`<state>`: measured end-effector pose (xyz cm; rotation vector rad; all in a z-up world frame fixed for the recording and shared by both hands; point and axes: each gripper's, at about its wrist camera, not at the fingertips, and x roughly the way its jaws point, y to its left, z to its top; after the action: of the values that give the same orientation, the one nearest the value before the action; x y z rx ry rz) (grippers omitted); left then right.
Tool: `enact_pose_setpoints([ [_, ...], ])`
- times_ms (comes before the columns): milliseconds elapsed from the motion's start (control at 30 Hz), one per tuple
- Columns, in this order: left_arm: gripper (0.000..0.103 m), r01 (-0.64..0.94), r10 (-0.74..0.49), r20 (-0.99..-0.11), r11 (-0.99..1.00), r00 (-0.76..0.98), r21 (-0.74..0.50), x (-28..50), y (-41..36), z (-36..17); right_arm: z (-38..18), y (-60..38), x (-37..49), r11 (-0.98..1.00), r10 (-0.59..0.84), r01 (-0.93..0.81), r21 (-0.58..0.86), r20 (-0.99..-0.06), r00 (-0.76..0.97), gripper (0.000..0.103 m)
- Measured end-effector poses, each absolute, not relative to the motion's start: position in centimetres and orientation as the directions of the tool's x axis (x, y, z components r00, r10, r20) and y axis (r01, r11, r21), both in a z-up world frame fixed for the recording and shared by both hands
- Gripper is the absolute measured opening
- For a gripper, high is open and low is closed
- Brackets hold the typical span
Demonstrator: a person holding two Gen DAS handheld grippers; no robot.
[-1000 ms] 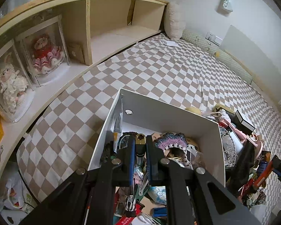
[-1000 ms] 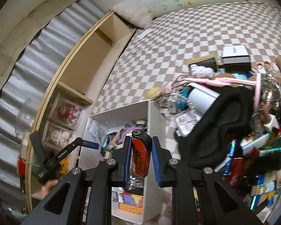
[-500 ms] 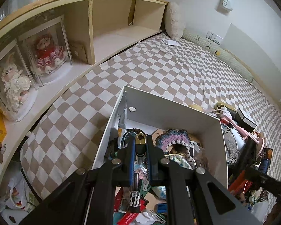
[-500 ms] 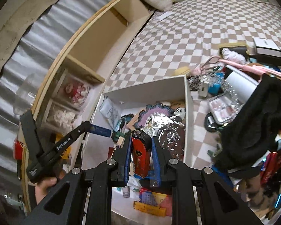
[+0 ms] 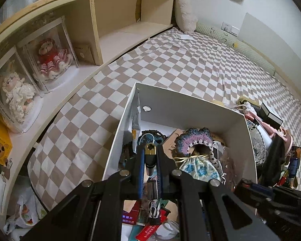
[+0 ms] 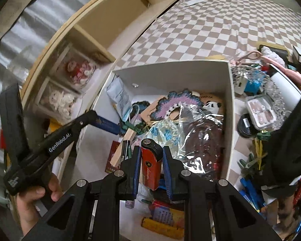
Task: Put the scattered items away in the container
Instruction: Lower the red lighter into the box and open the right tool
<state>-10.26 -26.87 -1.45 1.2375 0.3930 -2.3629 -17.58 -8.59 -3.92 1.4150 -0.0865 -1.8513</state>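
Nearer white box (image 6: 229, 100); red lighter (image 6: 151, 165) right-view only.

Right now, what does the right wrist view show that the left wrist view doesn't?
Right wrist only: the right gripper clamped on a red lighter above the box, the hand holding the left gripper, and a panda item inside the box.

Left wrist only: the left gripper's closed jaws on a small gold-topped item, and a wall socket.

Both: the white box, the crocheted purple-blue piece, the checkered bedcover and the boxed dolls on the shelf.
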Motion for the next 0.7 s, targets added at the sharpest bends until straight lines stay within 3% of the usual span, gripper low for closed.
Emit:
enact_pose_setpoints([
  [433, 0.011, 0.49, -0.252, -0.84, -0.872, -0.481, -0.019, -10.8, -26.3, -1.9, -5.6, -10.1, -16.8, -0.694, -0.552, 0.579, 0.429, -0.833, -0.045, 0.022],
  [467, 0.015, 0.489, -0.251, -0.84, -0.872, -0.48, -0.019, -10.9, -26.2, -2.0, -5.7, -10.2, -16.7, -0.694, -0.548, 0.581, 0.426, -0.835, -0.042, 0.022],
  [533, 0.048, 0.492, -0.256, -0.84, -0.87, -0.479, -0.016, -10.9, -26.1, -2.0, -6.0, -10.3, -16.7, -0.696, -0.538, 0.578, 0.425, -0.843, -0.029, 0.022],
  [567, 0.07, 0.499, -0.266, -0.835, -0.867, -0.482, -0.011, -10.8, -26.0, -1.9, -6.2, -10.4, -16.7, -0.698, -0.532, 0.577, 0.425, -0.846, -0.021, 0.022],
  [700, 0.073, 0.515, -0.277, -0.823, -0.857, -0.497, -0.023, -10.7, -26.2, -1.6, -7.1, -10.6, -16.5, -0.703, -0.506, 0.579, 0.414, -0.863, 0.002, 0.022],
])
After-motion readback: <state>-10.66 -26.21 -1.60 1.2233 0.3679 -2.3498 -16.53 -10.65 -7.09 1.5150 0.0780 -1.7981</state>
